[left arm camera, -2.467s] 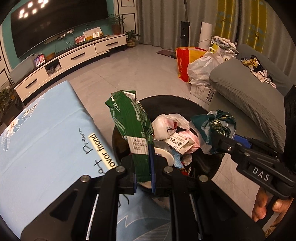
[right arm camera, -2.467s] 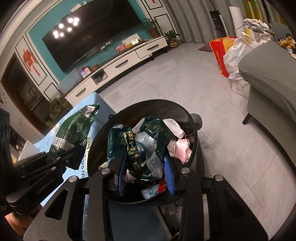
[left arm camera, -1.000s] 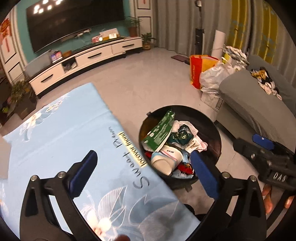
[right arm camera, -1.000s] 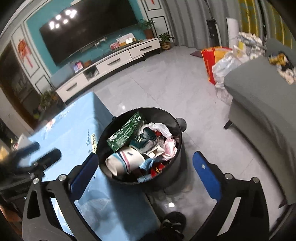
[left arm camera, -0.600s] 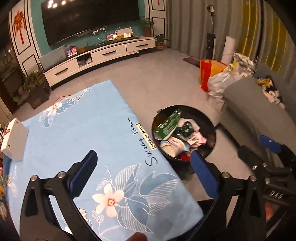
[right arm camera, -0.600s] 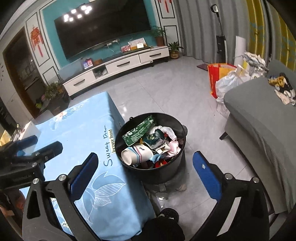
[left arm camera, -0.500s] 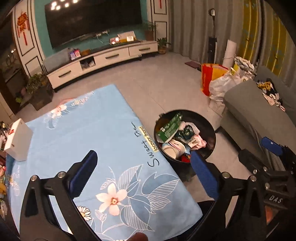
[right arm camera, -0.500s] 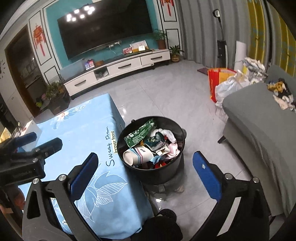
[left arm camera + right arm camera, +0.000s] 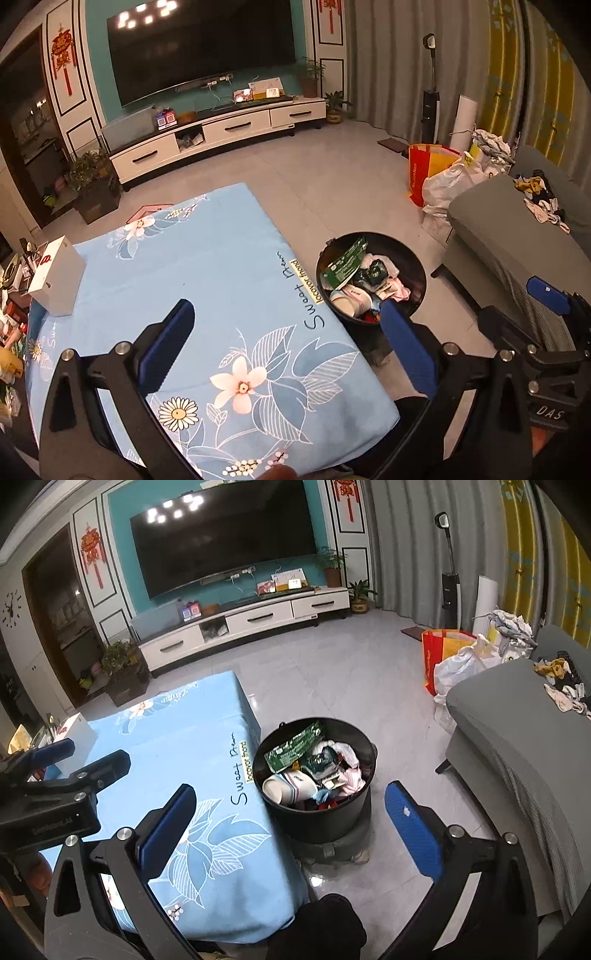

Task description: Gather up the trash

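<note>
A black round trash bin [image 9: 419, 271] [image 9: 328, 821] stands on the floor beside the table's right end. It holds a green wrapper [image 9: 345, 264] [image 9: 295, 746], a white cup [image 9: 290, 788], a dark green bag and pink and white scraps. My left gripper [image 9: 286, 341] is open and empty, held high over the blue floral tablecloth [image 9: 177, 273]. My right gripper [image 9: 288, 825] is open and empty, held high above and in front of the bin. Each gripper shows at the edge of the other's view.
A white box [image 9: 55, 282] sits at the table's far left end. A grey sofa [image 9: 517, 738] with clothes stands at right. Red and white bags [image 9: 454, 657] lie behind it. A white TV cabinet [image 9: 243, 622] and potted plants line the far wall.
Both grippers let go of their trash into the bin, opened wide, and pulled up and back. The green wrapper and dark green bag now lie in the bin.
</note>
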Motion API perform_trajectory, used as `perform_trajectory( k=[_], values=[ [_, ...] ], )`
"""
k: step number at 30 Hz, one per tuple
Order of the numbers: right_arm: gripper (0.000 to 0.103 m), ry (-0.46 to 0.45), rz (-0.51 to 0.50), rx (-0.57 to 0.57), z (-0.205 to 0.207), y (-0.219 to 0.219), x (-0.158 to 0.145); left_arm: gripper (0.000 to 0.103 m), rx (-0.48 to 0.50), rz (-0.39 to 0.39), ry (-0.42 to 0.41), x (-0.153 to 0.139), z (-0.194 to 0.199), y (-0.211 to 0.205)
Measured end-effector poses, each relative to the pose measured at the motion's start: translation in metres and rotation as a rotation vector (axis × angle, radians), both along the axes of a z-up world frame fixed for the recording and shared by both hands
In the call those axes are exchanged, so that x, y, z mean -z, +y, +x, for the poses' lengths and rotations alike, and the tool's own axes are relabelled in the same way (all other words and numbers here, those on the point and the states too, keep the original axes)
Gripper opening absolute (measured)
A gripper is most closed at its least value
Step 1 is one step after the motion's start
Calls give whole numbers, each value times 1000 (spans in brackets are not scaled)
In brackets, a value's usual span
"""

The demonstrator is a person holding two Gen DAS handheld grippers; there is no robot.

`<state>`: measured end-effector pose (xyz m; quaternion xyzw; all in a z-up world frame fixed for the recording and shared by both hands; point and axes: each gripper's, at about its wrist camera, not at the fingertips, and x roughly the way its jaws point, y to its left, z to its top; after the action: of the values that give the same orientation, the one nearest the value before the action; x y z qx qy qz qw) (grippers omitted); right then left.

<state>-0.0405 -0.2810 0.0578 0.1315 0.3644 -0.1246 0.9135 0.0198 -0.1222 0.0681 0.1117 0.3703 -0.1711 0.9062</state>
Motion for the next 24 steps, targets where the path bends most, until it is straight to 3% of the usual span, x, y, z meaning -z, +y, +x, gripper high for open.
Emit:
perform_trajectory(
  k=[24],
  values=[
    [100,36,5,-10,2,2,14,100,-25,14,47,22,2,4]
  ],
)
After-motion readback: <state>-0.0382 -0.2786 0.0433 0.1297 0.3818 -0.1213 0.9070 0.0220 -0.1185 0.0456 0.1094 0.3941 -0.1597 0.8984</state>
